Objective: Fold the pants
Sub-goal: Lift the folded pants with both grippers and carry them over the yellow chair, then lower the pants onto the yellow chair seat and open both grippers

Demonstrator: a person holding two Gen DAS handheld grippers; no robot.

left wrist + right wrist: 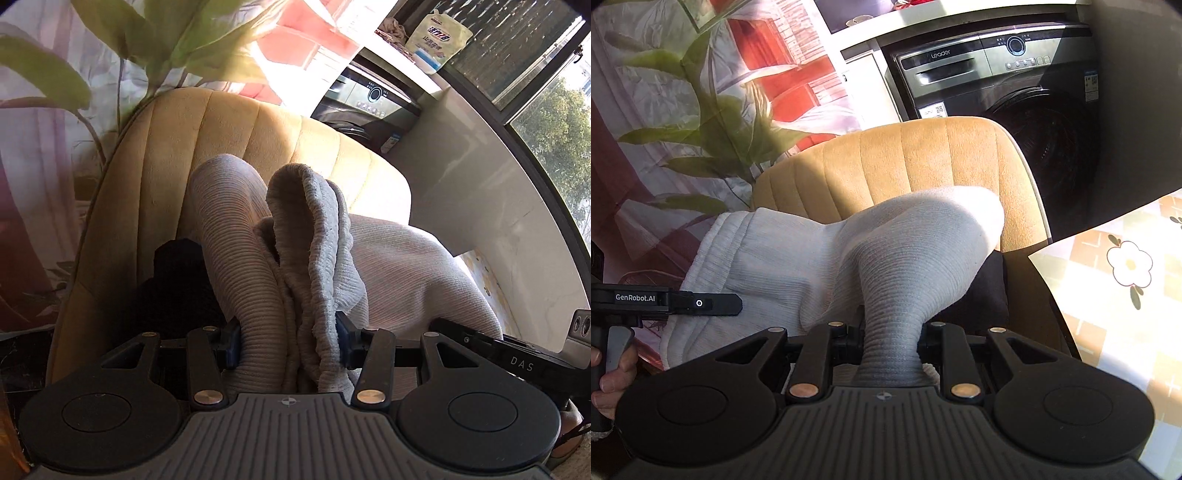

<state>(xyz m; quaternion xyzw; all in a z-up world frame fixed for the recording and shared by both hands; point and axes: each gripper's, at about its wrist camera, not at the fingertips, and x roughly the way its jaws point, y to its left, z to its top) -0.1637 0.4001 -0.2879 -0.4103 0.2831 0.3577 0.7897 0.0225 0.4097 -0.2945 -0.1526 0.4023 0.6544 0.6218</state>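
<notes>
The pants point(240, 236) are pale grey ribbed knit, held up in front of a yellow chair. My left gripper point(286, 341) is shut on a thick bunch of the fabric, with a rough hem edge point(317, 229) folded over the top. My right gripper point(891, 338) is shut on another part of the pants point(905, 258), which twists into a narrow neck between the jaws. The rest of the cloth point(768, 266) spreads left toward the left gripper body point(676, 302), seen at the left edge. The right gripper body point(517, 360) shows at the right of the left wrist view.
A yellow padded chair point(177, 155) stands right behind the pants, with a dark item point(173, 280) on its seat. A washing machine point(1015, 92) is behind it. A table with a flowered cloth point(1126, 295) is at the right. A leafy plant point(713, 122) is at the left.
</notes>
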